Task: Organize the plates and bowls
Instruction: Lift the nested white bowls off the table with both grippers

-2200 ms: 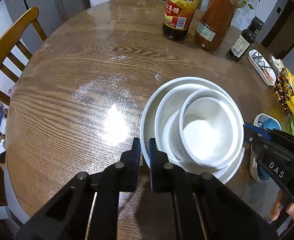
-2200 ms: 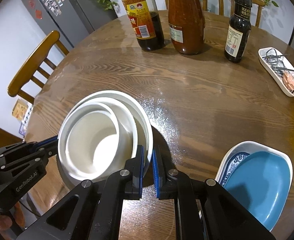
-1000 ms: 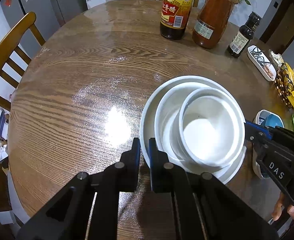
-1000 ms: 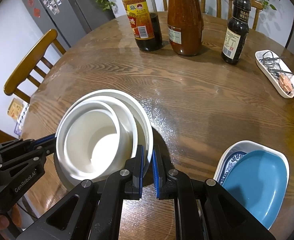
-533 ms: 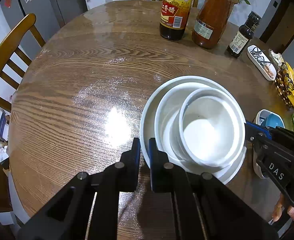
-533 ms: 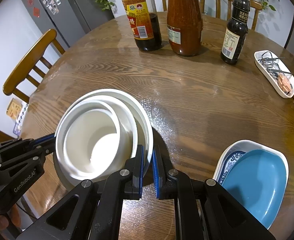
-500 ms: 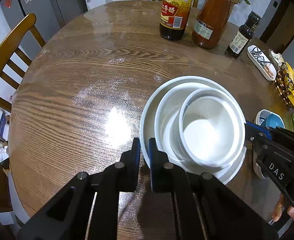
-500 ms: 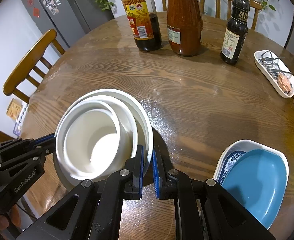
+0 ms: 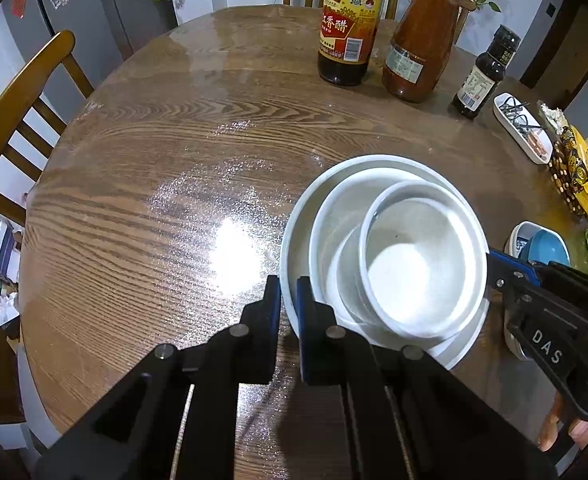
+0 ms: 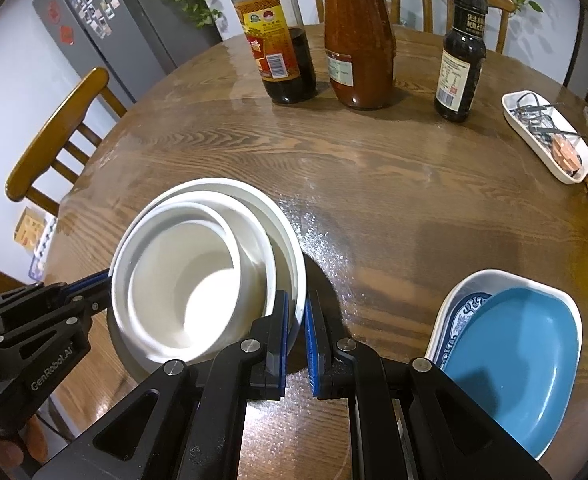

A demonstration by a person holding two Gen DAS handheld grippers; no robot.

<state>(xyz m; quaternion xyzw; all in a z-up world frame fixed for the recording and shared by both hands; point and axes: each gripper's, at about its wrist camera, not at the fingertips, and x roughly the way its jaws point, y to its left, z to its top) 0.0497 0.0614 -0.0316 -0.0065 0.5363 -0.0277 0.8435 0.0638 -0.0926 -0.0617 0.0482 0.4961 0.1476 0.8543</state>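
- Nearest to me, my left gripper (image 9: 289, 300) is pinched on the rim of the big white plate (image 9: 300, 216) at about 8 o'clock of the stack; the jaws are pressed nearly together with only the thin rim between them
- My right gripper (image 10: 295, 316) clamps the same plate's rim on the opposite side, at roughly 4 o'clock; its blue pads are likewise almost closed on the edge
- So the stack sits between both claws, held at two opposite points, and neither hand is nearer than the other
- Inside the plate is a middle bowl (image 9: 334, 216), and in that a small bowl (image 9: 422, 256) crowded toward the right gripper's side, not centred
- I judge the coming move turns on this: the line between my two grips runs across the stack, and the load is heavier at its right end, so a lift must stay level or the bowls will slide
- Beyond, at 3 o'clock of the right claw, a blue dish (image 10: 514, 360) lies in a patterned white dish (image 10: 454, 300) on the wooden table (image 10: 374, 184)
- Farthest, at 12 o'clock, stand a vinegar bottle (image 10: 278, 52), a sauce jar (image 10: 358, 40) and a dark bottle (image 10: 460, 56)
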